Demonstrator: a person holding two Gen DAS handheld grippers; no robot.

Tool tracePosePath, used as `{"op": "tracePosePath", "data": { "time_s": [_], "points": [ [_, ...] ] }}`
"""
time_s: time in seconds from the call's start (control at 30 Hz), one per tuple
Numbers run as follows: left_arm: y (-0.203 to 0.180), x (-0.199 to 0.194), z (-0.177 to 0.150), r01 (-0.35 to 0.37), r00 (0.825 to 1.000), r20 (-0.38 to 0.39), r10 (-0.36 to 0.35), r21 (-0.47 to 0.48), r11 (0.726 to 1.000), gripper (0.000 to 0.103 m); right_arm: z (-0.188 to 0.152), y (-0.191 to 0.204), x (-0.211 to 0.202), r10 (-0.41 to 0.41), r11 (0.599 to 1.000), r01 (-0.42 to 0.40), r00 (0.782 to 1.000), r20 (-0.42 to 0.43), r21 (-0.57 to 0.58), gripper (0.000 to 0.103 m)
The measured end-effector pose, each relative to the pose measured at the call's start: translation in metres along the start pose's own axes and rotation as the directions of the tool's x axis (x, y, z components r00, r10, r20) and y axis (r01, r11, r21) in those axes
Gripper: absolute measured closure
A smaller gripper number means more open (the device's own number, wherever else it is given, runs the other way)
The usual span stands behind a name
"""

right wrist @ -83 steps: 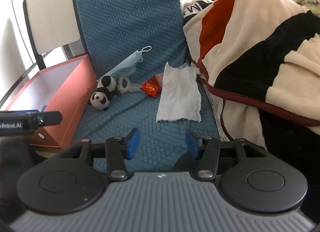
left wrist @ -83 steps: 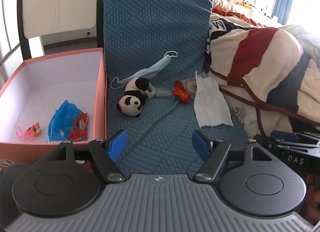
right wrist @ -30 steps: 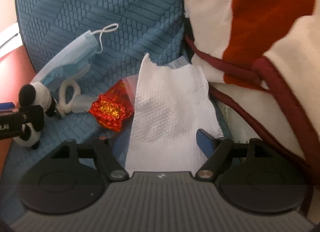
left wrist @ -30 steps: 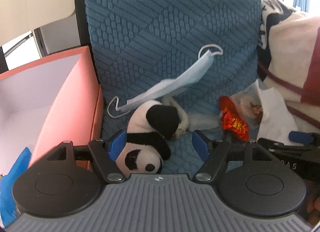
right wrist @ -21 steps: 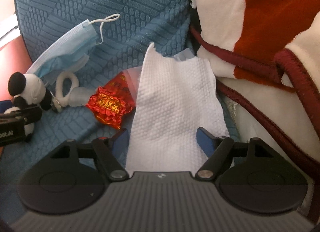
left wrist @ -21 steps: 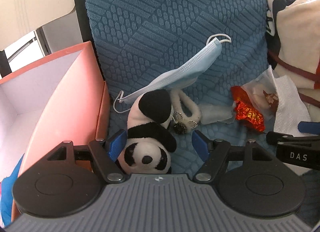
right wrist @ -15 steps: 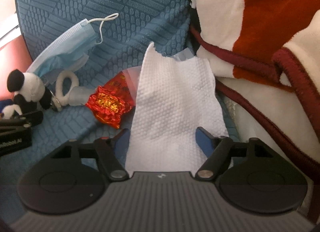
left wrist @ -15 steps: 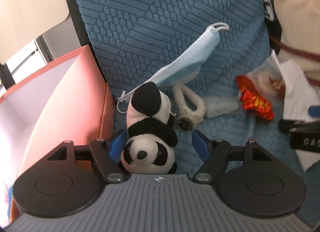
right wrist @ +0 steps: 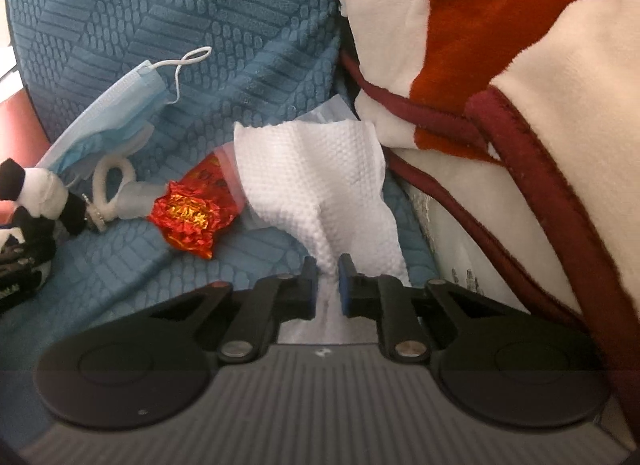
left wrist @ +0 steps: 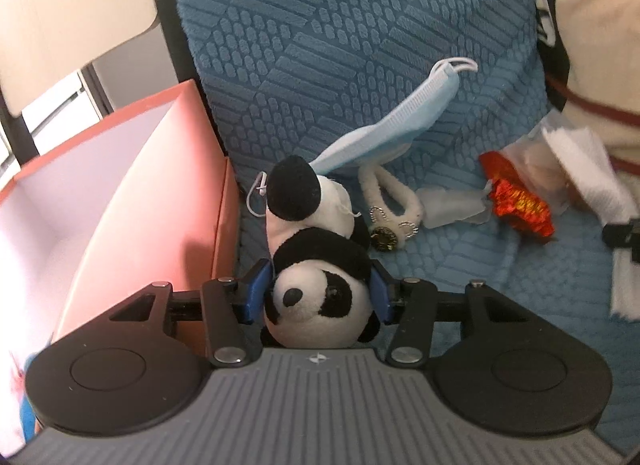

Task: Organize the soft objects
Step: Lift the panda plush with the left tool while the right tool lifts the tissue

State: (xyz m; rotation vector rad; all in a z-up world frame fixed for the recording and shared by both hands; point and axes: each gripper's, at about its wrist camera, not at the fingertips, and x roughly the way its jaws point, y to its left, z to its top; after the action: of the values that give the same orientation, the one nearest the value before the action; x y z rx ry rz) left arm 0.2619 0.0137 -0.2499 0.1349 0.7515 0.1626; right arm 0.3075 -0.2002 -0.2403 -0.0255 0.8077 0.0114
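My left gripper [left wrist: 318,293] is shut on the head of a black and white plush panda [left wrist: 316,265] that lies on the blue textured seat cover [left wrist: 360,45]. My right gripper [right wrist: 328,285] is shut on a white paper towel [right wrist: 316,181], which bunches up between the blue pads. A light blue face mask [left wrist: 384,133] leans on the seat back behind the panda and also shows in the right wrist view [right wrist: 112,121]. The panda shows at the left edge of the right wrist view [right wrist: 36,193].
An orange box [left wrist: 168,201] stands left of the panda. A white fuzzy hair clip [left wrist: 390,205], clear wrapper and red foil wrapper [left wrist: 520,205] lie between panda and towel. A cream, red and black blanket [right wrist: 540,85] is piled on the right.
My left gripper has closed on the panda's head. My right gripper has closed on the paper towel, which has crumpled up from lying flat.
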Motion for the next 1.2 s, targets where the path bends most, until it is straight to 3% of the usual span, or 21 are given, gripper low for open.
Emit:
{"op": "tracePosePath", "data": {
  "time_s": [0.3,1.2],
  "points": [
    [0.004,-0.019,-0.002,0.098,0.995,-0.017,-0.100,-0.110,0.989,0.046,-0.005,0.002,-0.027,0.050,0.998,-0.050,0.999,0.006,0.025,0.089],
    [0.012,-0.084,-0.023,0.246,0.968,-0.006,-0.250,-0.163,0.956,0.046,-0.024,0.022,-0.108,0.156,0.987,-0.155,0.987,0.047,-0.031,0.089]
  ]
}}
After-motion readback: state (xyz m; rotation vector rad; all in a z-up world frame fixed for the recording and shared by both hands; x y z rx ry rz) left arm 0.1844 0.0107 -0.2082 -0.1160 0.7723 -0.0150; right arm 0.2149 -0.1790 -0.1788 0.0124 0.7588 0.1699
